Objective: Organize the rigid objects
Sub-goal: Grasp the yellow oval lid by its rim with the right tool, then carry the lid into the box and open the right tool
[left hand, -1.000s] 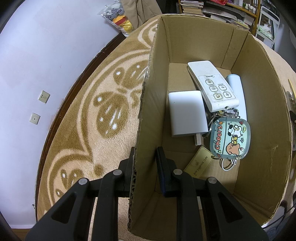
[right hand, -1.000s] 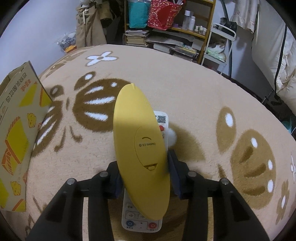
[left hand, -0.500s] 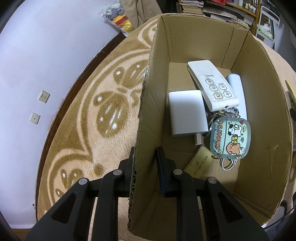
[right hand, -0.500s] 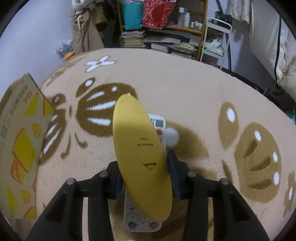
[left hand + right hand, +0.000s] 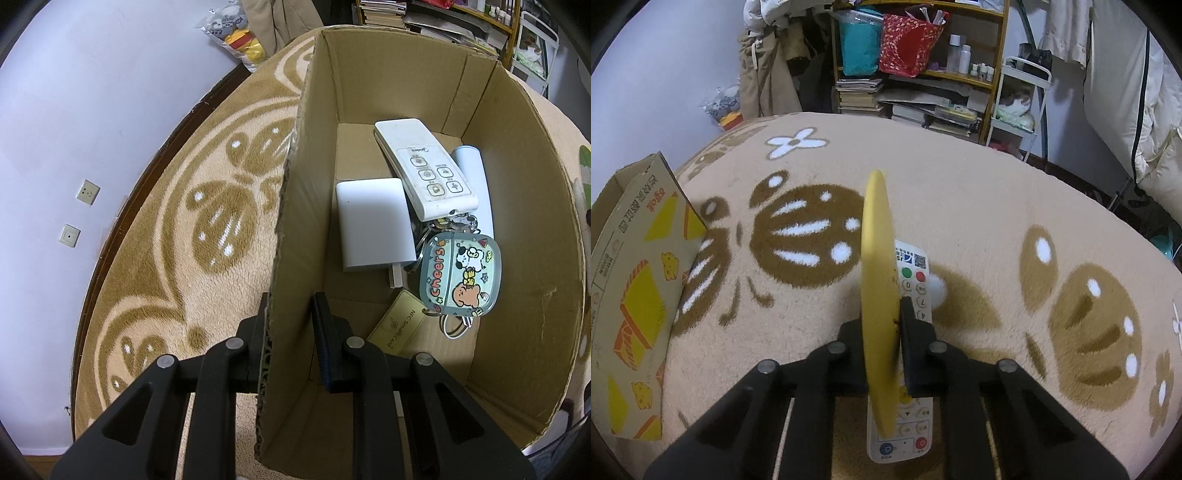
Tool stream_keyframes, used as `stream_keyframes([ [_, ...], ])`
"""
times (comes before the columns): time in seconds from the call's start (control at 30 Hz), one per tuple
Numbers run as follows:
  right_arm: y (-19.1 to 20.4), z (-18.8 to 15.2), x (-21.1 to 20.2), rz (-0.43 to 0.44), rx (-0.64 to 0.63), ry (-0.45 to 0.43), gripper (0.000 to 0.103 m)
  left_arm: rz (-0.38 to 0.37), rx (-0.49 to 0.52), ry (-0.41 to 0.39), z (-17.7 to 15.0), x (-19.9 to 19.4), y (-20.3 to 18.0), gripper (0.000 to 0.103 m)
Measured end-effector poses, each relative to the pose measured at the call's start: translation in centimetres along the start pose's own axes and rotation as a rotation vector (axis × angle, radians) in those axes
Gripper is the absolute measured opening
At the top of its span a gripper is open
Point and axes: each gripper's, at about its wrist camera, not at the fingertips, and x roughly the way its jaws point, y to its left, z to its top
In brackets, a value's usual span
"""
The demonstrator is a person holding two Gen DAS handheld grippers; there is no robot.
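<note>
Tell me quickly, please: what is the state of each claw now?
Left claw: closed on the cardboard box wall.
Right claw: closed on the yellow remote, held edge-up above a white remote.

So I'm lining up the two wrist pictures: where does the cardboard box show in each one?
Left wrist: the cardboard box fills the centre and right, seen from above and open, with the left gripper shut on its near-left wall.
Right wrist: the same box stands at the far left edge, printed outer side showing.
Shared landmark: the beige and brown patterned carpet under it.
</note>
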Motion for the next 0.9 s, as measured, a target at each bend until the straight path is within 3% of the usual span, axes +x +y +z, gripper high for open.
stream_keyframes([
  [0.23,1.1,0.2,-0.6,0.032,-0.017,-0.011,0.009,0.000,-0.001,0.001,0.0,0.0,0.0,0.020],
  [0.9,9.4,2.9,-8.4,0.196,-0.102,-0.230,0.009,-0.004,-0.005,0.007,-0.1,0.4,0.2,0.020],
])
